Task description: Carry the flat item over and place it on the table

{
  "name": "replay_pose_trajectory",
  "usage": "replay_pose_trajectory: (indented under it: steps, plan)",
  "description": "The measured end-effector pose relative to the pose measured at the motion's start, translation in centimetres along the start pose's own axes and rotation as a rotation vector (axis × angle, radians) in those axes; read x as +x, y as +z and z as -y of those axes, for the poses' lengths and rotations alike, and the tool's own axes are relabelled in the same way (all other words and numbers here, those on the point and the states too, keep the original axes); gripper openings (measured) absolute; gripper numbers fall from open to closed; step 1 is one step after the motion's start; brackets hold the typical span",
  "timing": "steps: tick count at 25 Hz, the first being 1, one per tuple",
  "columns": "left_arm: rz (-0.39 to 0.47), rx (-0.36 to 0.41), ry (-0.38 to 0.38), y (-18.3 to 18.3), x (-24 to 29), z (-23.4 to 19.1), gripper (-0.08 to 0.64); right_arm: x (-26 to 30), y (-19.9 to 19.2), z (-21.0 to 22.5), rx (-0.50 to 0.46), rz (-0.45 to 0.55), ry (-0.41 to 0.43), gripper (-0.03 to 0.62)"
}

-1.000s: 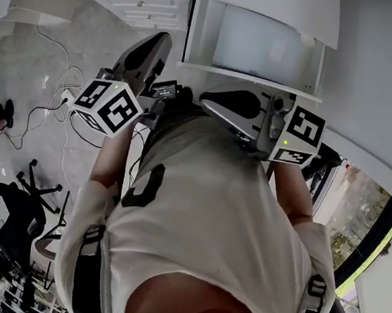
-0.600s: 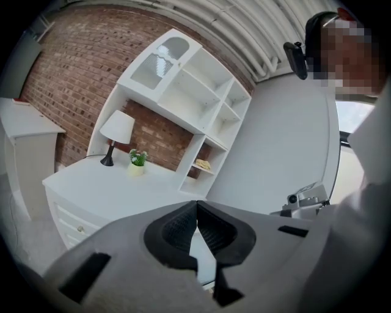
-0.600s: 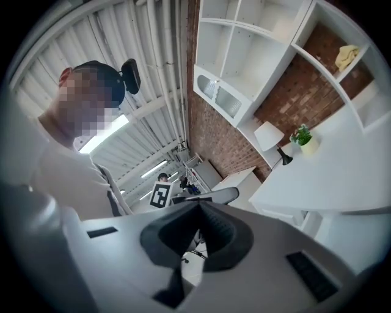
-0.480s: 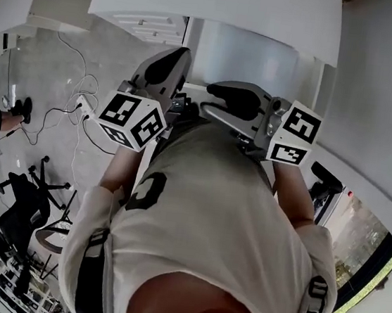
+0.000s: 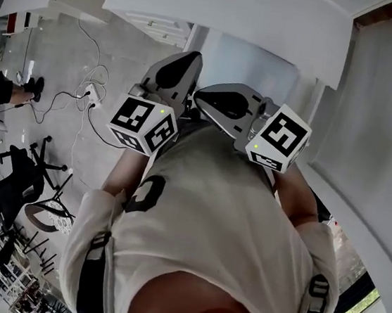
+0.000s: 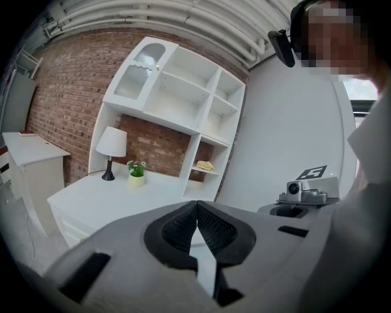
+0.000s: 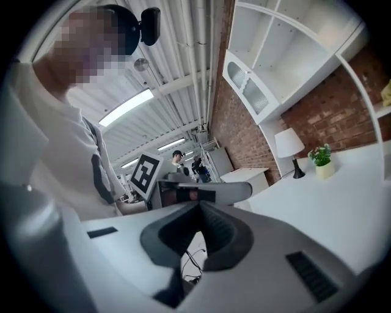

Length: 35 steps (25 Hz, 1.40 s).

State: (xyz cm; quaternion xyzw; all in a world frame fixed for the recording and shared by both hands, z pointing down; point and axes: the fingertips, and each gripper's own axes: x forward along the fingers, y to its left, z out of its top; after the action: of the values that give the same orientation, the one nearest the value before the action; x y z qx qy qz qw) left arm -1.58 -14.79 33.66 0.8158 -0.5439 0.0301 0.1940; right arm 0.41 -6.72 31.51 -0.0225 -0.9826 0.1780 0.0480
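Note:
My left gripper [image 6: 197,205] is shut with nothing between its pads. My right gripper [image 7: 198,205] is shut and empty too. In the head view both are held up close together in front of the person's white shirt, left gripper [image 5: 194,58] and right gripper [image 5: 200,97], below the edge of a white table [image 5: 228,11]. A small, flat, yellowish item [image 6: 204,165] lies on a low shelf of the white shelf unit [image 6: 183,92], far from both grippers. I cannot tell whether it is the task's item.
On the white table [image 6: 110,195] stand a lamp [image 6: 111,147] and a small potted plant [image 6: 136,173] against a brick wall. Cables [image 5: 83,96] and office chairs [image 5: 19,180] are on the floor at the left. A white wall [image 5: 387,98] is at the right.
The grippers have drawn closer together in front of the chest, the left one moving right and up. The view has swung, showing more of the table. Both jaws stay shut.

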Motion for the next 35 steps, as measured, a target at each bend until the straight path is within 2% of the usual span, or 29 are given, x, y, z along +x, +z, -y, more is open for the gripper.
replay_pose_trajectory:
  steps: [5, 10, 13, 14, 15, 17, 19, 21, 25, 29, 35]
  plan:
    - [0.006, 0.001, 0.047, -0.6, 0.2, 0.2, 0.020, -0.8, -0.7, -0.8, -0.017, -0.020, 0.102, 0.008]
    - [0.002, -0.005, 0.045, -0.3, 1.3, 1.9, 0.020, -3.0, 0.3, -0.9, 0.058, 0.029, 0.199, 0.006]
    - [-0.018, 0.001, 0.104, -0.6, 2.2, 1.3, 0.020, -4.7, 1.7, -2.0, 0.106, 0.095, 0.322, 0.006]
    - [-0.038, 0.009, 0.128, -1.1, 2.5, 0.8, 0.020, -5.3, 2.2, -2.1, 0.118, 0.113, 0.341, 0.006]
    - [-0.060, 0.012, 0.136, -1.6, 2.6, 0.5, 0.020, -5.7, 2.3, -1.7, 0.118, 0.112, 0.326, 0.006]
    - [-0.098, -0.003, 0.131, -2.8, 2.5, 0.3, 0.020, -6.6, 1.0, 0.2, 0.107, 0.068, 0.238, 0.006]
    - [-0.140, -0.012, 0.154, -4.2, 2.3, -0.3, 0.020, -8.0, -1.8, 2.5, 0.144, 0.007, 0.139, 0.008]
    - [-0.192, -0.008, 0.190, -6.0, 2.1, -1.4, 0.020, -9.6, -5.5, 5.3, 0.232, -0.059, 0.016, 0.008]
    - [-0.321, -0.029, 0.218, -9.5, 2.6, -4.7, 0.020, -13.5, -12.8, 12.0, 0.446, -0.165, -0.294, 0.009]
    - [-0.470, -0.118, 0.161, -14.7, 4.5, -7.7, 0.020, -17.4, -18.6, 15.9, 0.696, -0.164, -0.507, 0.009]
    - [-0.588, -0.225, 0.094, -20.8, 7.9, -11.5, 0.021, -22.0, -26.2, 19.7, 0.892, -0.266, -0.794, 0.009]
